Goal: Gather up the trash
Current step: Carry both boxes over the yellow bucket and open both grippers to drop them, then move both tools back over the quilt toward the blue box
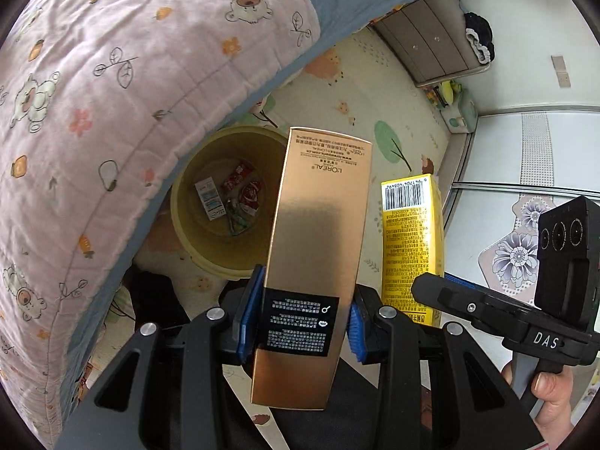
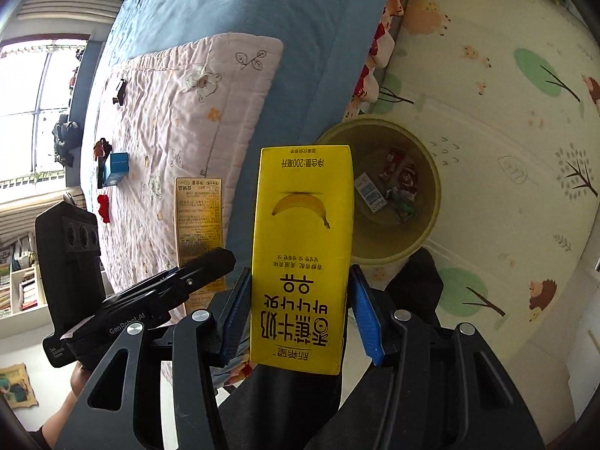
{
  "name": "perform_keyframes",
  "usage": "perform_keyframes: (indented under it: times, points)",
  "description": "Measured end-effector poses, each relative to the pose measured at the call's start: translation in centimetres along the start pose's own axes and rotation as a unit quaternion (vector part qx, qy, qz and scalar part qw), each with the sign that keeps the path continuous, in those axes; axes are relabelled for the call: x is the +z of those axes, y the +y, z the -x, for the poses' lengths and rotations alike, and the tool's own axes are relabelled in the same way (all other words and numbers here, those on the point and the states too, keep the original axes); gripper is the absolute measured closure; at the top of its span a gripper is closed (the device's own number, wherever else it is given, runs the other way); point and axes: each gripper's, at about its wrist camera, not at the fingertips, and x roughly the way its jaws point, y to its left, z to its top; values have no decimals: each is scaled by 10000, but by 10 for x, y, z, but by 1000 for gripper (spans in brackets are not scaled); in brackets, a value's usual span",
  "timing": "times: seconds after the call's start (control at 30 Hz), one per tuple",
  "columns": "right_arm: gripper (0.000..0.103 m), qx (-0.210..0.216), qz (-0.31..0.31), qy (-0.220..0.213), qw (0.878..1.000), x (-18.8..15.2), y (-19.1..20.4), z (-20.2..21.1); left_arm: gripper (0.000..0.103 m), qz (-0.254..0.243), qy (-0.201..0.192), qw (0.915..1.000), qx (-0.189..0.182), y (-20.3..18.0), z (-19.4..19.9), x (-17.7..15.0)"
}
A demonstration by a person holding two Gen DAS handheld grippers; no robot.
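Observation:
My left gripper (image 1: 300,318) is shut on a tall gold L'Oreal box (image 1: 315,225), held upright near the yellow bin (image 1: 187,221). The bin stands on the floor by the bed and holds several wrappers and a small white carton (image 1: 210,200). My right gripper (image 2: 300,318) is shut on a yellow banana milk carton (image 2: 303,255), held beside the same bin (image 2: 431,225). The carton also shows in the left wrist view (image 1: 410,247), and the gold box in the right wrist view (image 2: 200,225).
A bed with a pink bear quilt (image 1: 93,112) and blue sheet (image 2: 243,7) runs beside the bin. A small blue box (image 2: 116,168) and dark and red items lie on the quilt. A patterned play mat (image 2: 506,150) covers the floor. A grey drawer unit (image 1: 427,45) stands far off.

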Motion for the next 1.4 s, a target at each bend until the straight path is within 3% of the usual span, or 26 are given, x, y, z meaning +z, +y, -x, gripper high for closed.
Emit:
perform_keyframes:
  times: [0.23,0.27,0.3,0.33,0.7,0.97,1.23,1.4]
  points:
    - [52,-17,144,42,9999,11,3,-2,63,0,23,10000,-40,-1,-5,8]
    - [51,-52,132,64,9999,13,4,-3,56,16,43,10000,-23,0,-5,9]
    - [50,-79,108,81,9999,15,3,-4,38,60,62,10000,25,2,-6,11]
    - [46,-105,86,93,9999,17,3,-4,33,91,47,9999,27,6,-3,9]
    - [46,-216,-27,179,9996,19,-1,-9,28,302,157,9989,337,33,1,7]
    - [46,-197,-36,126,9997,20,8,-4,28,298,107,9992,239,35,5,6]
    - [46,-151,157,51,9997,24,38,2,28,211,-139,9996,121,30,27,11]
    - [46,-87,416,103,9990,30,74,-5,28,321,-387,9987,78,46,54,9]
